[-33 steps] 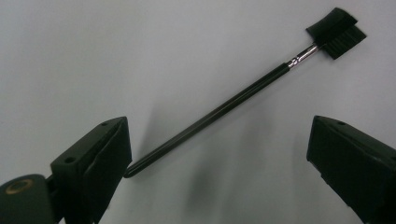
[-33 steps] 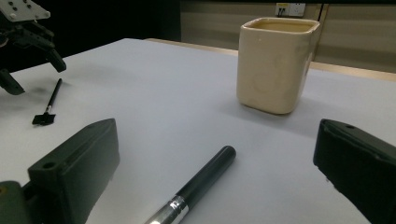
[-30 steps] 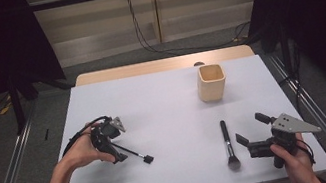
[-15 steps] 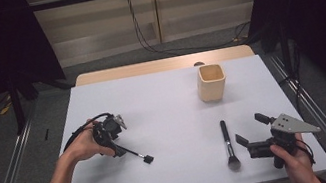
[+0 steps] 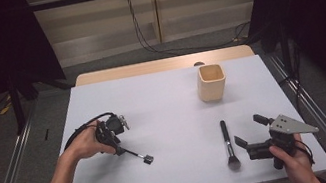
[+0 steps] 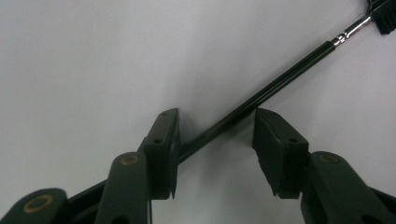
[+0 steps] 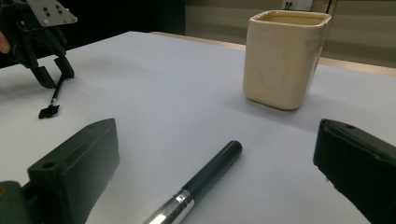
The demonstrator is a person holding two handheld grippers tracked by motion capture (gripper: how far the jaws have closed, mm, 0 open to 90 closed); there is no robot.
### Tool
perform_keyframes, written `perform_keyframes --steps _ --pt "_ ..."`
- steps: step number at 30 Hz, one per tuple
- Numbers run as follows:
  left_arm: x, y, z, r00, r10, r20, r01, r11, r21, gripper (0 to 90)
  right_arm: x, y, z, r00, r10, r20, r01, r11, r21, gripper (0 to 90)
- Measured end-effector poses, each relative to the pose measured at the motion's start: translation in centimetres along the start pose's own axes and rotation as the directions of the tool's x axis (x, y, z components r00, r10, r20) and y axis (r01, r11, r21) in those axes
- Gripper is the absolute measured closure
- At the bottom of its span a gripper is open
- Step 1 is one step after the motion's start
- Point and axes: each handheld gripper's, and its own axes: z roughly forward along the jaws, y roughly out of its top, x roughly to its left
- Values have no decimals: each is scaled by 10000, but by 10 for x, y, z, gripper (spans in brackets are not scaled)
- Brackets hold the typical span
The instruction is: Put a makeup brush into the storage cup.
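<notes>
A thin black brush (image 5: 137, 155) with a small dark head lies at the table's left, and its handle (image 6: 289, 77) runs slanting between my left gripper's jaws. My left gripper (image 5: 119, 148) (image 6: 217, 126) points down at the handle; its jaws have just been closing. The handle lies against one pad (image 6: 163, 140), while the other pad (image 6: 275, 144) stands off it. My right gripper (image 5: 248, 129) (image 7: 217, 135) rests open near the front right. A thick black brush (image 5: 227, 143) (image 7: 205, 177) with a silver ferrule lies ahead of it, untouched.
A cream square cup (image 5: 211, 83) (image 7: 285, 58) stands upright at the back right of the white table (image 5: 162, 96). The left gripper (image 7: 51, 74) also appears far off in the right gripper view. A metal rail (image 5: 305, 102) runs along the table's right side.
The left hand and its gripper have shifted slightly over the thin brush's handle. The right gripper and both brushes lie where they were.
</notes>
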Motion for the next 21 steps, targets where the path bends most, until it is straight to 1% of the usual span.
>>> perform_keyframes --steps 1,2,4,6,7,8,9,11,12,13,14,17,19,20,21 --pt "-1 1 0 10000 44 -45 -44 10000 40 535 0 0 0 10000 3 12 -3 10000 1 0" --pt "-2 2 0 9998 180 -36 -179 9998 107 553 0 0 0 10000 20 31 -20 10000 3 0" --pt "-4 3 0 9997 248 -18 -248 9996 136 626 -1 0 0 10000 29 32 -29 10000 10 0" --pt "-6 3 0 9993 360 83 -362 9992 146 671 0 0 0 10000 21 10 -21 10000 26 0" --pt "-6 3 0 9993 360 83 -362 9992 146 682 0 0 0 10000 21 10 -21 10000 26 0" --pt "-4 3 0 9989 361 291 -366 9992 179 686 0 0 0 10000 -7 -16 7 10000 35 0" --pt "-5 3 0 9994 318 153 -320 9994 152 688 0 0 0 10000 7 -16 -7 10000 38 0" --pt "-4 4 0 9994 290 207 -294 9994 186 692 0 0 0 10000 17 -11 -17 10000 42 0" --pt "-4 5 0 9989 319 330 -329 9990 290 692 0 0 0 10000 17 -11 -17 10000 42 0" --pt "-5 5 1 9993 297 231 -302 9992 242 703 -1 -1 0 10000 34 -1 -34 10000 61 0" --pt "-3 5 0 9988 292 388 -304 9990 313 716 -1 -1 0 10000 45 1 -45 10000 79 0" --pt "-4 5 0 9985 266 482 -281 9992 292 780 -1 -1 0 10000 45 -10 -45 10000 78 0" --pt "-4 6 0 9978 349 570 -370 9986 368 827 -1 -1 0 10000 47 -14 -47 10000 81 0" --pt "-4 6 0 9978 349 570 -370 9986 368 850 -1 -1 0 10000 44 -5 -44 10000 78 0" --pt "-7 6 1 9984 348 441 -361 9989 294 857 -1 -1 0 10000 44 -13 -44 10000 86 0"
